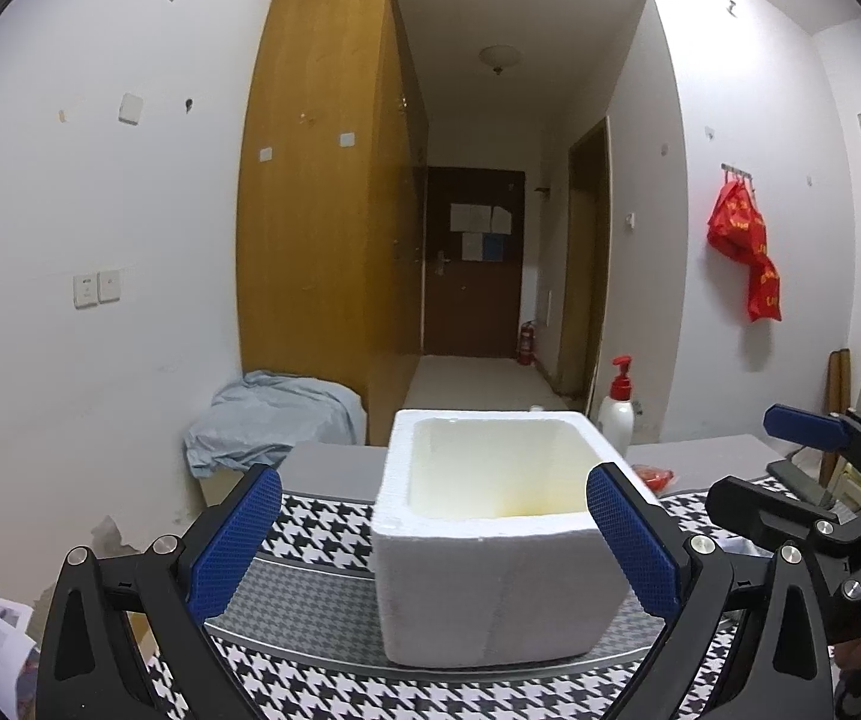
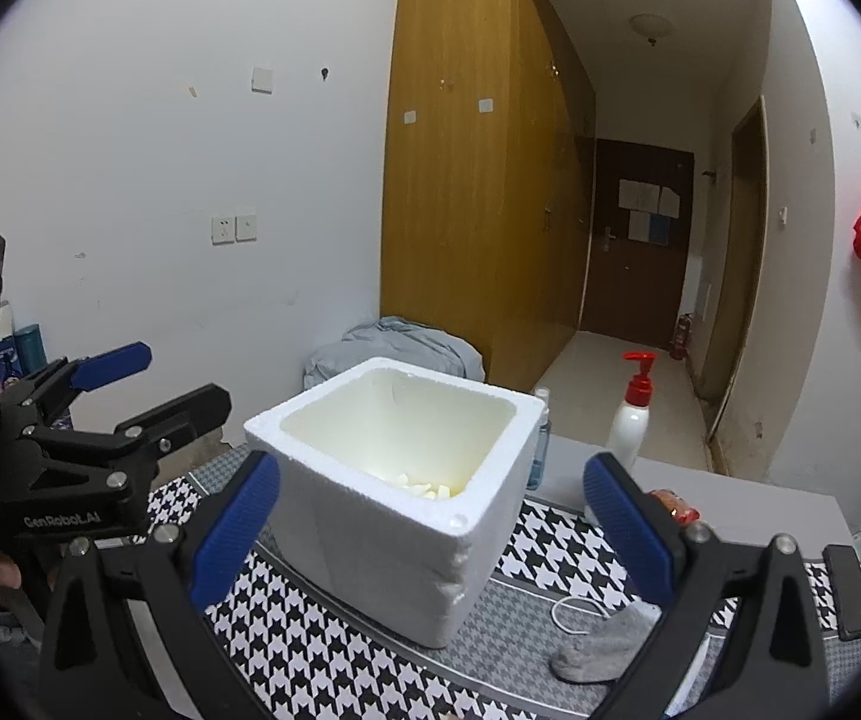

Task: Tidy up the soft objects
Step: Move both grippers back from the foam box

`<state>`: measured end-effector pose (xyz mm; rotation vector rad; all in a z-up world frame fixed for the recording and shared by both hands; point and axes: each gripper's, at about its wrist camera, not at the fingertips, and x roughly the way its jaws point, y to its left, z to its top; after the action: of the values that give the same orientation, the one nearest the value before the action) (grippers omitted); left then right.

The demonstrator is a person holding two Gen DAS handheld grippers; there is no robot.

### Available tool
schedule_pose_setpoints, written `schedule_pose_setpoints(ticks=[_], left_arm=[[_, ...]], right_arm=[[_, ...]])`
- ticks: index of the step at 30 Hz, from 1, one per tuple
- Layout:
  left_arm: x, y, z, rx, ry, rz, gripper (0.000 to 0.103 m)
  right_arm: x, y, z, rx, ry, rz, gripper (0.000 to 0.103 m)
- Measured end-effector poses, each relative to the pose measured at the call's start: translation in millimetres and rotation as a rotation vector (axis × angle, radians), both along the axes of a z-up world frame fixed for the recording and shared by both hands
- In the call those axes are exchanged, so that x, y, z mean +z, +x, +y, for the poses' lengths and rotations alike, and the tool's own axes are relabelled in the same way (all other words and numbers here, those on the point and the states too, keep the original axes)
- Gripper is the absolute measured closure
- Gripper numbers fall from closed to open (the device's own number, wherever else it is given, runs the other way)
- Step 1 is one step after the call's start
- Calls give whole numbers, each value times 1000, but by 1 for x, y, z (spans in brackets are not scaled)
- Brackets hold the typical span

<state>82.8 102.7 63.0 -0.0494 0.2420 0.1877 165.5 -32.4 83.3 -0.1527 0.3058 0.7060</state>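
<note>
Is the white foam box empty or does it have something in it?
Not empty: the white foam box has pale pieces at its bottom, seen from the right wrist.

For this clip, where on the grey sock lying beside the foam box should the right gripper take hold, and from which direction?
Probably at the raised, bunched middle of the grey sock, coming down from above. It lies limp and flat on the houndstooth cloth, so there is no edge to slide under. The right gripper is open, and the foam box stands to the sock's left.
</note>
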Motion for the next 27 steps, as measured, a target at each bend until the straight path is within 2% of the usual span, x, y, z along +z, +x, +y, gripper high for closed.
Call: schedule_pose_setpoints(ticks=[4, 27], left_arm=[[0, -2, -9, -9, 27, 3, 1], [-21, -9, -13, -56, -62, 9, 1]], right_arm=[[-3, -7, -10, -2, 8, -19, 0], [-28, -18, -43, -51, 43, -4, 0]])
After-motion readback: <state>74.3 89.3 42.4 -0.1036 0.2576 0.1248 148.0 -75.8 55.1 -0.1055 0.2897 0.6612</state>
